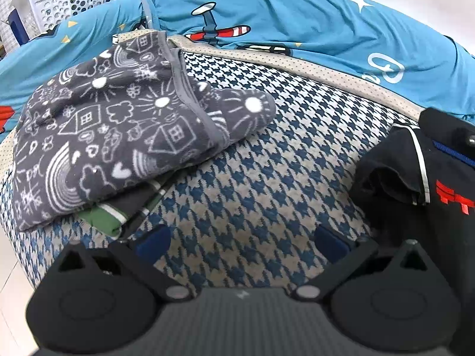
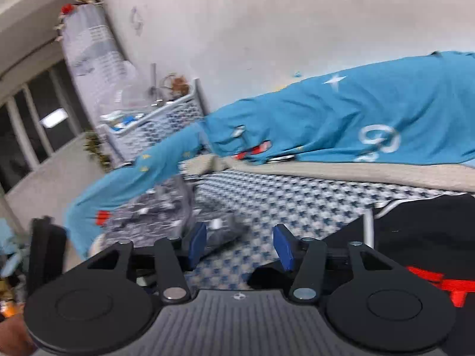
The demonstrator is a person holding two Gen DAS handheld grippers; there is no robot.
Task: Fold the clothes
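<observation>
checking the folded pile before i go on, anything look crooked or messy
Mostly tidy. The grey doodle-print garment is folded, but a green striped garment pokes out from under its near edge. The black garment at right lies crumpled, not yet folded.

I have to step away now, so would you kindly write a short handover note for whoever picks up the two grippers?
Left gripper: open, empty, over the houndstooth-patterned blue and beige cover.
Right gripper: open, empty, above the same cover.
Done: grey fleece garment with white doodle print lies folded on a green striped piece.
Left: black garment with white piping and red print lies crumpled at the right; likely next.
</observation>
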